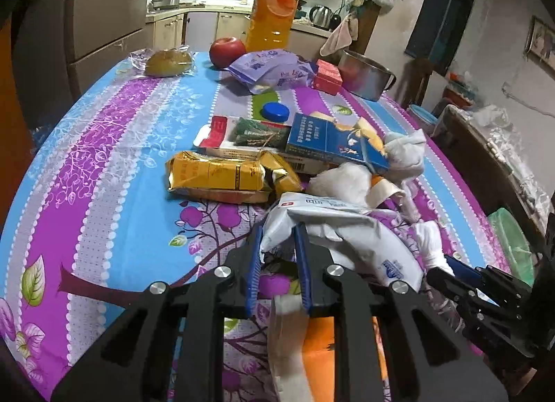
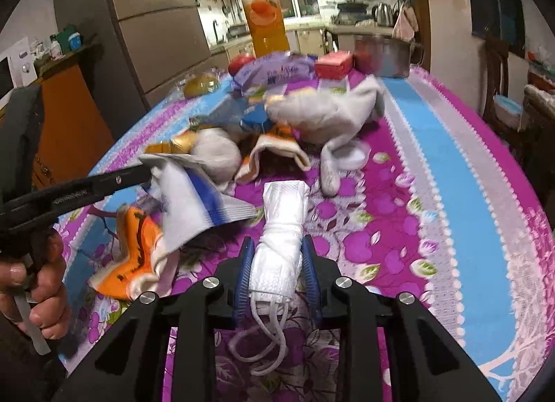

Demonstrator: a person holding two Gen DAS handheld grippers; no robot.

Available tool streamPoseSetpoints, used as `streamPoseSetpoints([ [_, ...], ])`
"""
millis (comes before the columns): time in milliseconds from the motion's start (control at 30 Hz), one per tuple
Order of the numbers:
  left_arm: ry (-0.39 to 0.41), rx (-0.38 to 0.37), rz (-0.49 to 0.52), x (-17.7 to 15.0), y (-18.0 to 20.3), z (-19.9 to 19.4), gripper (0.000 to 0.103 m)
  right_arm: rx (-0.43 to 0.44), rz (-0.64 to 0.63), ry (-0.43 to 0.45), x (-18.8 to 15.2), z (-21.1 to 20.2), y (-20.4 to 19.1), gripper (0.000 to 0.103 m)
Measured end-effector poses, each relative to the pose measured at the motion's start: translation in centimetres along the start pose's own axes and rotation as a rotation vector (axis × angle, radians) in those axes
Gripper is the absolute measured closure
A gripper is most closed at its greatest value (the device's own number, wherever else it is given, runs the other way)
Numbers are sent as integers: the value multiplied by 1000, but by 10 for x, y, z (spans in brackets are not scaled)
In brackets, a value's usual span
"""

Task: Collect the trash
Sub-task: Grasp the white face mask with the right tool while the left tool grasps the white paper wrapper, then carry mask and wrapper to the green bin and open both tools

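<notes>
both tools are clenched on trash at the near edge of the table, so the coming move turns on how each piece lies in its grip.

the right tool grasps a rolled white face mask. its long axis runs straight along the tool's pointing line: the far end juts out past the fingertips, lying on the cloth, and the ear loops trail back under the jaws toward the camera. the pads press on its two sides near the middle, so it should lift without swinging much, i judge.

the left tool is shut on a crumpled white plastic wrapper, biting only its left corner. most of the wrapper spreads off to the right of the jaws, toward the right tool. in the right wrist view the same wrapper hangs from the tip, sagging down and rightward, with an orange and white sock below it; whether that sock is caught too i cannot tell.

the remaining heap, a gold packet, a blue box and white socks, lies further in, ahead of both tools, with the gold packet nearer the left one.
</notes>
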State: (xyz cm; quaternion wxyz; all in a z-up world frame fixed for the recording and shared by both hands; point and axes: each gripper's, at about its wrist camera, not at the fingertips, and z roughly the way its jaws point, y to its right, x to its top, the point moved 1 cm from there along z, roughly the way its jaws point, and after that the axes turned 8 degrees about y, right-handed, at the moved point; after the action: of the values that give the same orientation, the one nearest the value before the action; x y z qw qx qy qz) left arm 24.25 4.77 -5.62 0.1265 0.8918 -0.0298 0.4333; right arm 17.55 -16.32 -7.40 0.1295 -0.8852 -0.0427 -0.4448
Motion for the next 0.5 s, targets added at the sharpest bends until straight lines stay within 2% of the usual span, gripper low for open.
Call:
streamPoseSetpoints([
  [267,141,16,22,20,21,-41,86,-40,-54,130,25,-40,1,74],
  [500,248,-21,95,39,80,-70,86,-127,-55,244,49,-95,30,74],
])
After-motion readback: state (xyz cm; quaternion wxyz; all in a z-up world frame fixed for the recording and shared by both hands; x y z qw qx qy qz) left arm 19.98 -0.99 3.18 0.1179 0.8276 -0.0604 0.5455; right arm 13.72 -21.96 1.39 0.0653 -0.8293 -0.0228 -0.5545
